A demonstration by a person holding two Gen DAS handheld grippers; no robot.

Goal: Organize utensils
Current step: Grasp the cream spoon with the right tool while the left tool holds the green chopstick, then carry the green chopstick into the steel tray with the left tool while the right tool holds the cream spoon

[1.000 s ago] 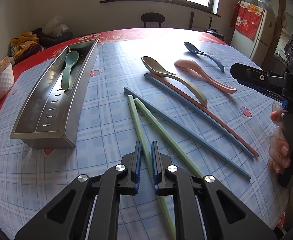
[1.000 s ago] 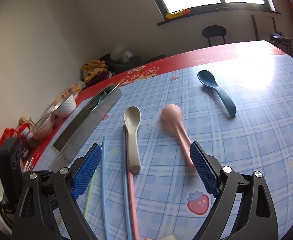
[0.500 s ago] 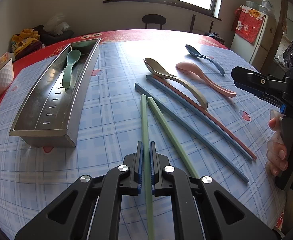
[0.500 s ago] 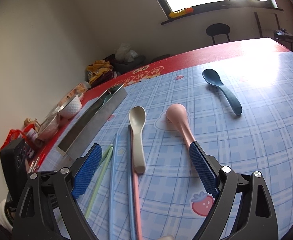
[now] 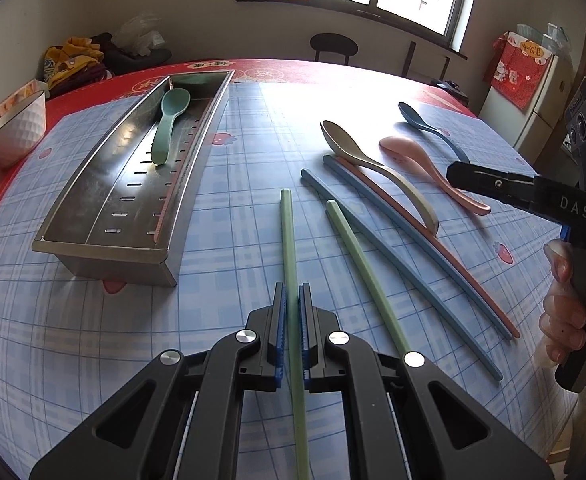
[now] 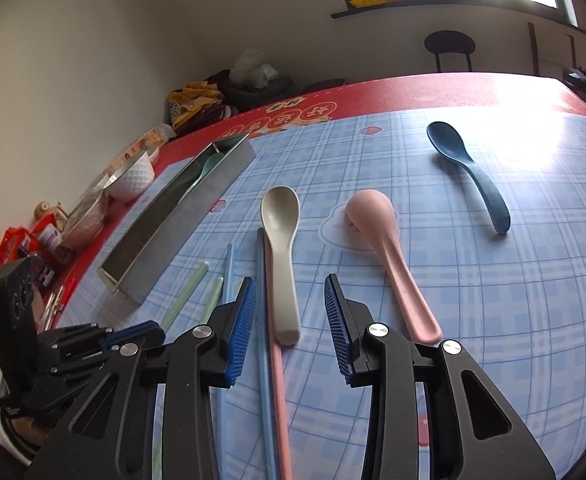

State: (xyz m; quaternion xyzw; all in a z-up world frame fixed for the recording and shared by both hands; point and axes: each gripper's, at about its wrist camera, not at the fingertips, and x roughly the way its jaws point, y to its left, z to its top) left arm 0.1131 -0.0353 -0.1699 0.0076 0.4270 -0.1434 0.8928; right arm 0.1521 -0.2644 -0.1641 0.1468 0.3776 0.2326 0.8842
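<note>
My left gripper (image 5: 292, 300) is shut on a green chopstick (image 5: 289, 240), which points forward just right of the steel utensil tray (image 5: 105, 246). A teal spoon (image 5: 169, 126) lies in the tray. A second green chopstick (image 5: 365, 276), two blue chopsticks (image 5: 397, 264) and a pink chopstick (image 5: 445, 256) lie on the table. My right gripper (image 6: 291, 292) is open, its jaws either side of the beige spoon's (image 6: 281, 240) handle end. A pink spoon (image 6: 389, 256) and a dark blue spoon (image 6: 469, 176) lie to its right.
A white bowl (image 5: 11, 128) stands left of the tray at the table edge. Snack packets and jars (image 6: 45, 232) crowd the far left edge. The right gripper and hand (image 5: 573, 248) hover over the table's right side. A stool (image 5: 333, 46) stands beyond the table.
My left gripper closed on the green chopstick and swung it to point straight ahead. My right gripper narrowed its opening and shifted left over the beige spoon's handle.
</note>
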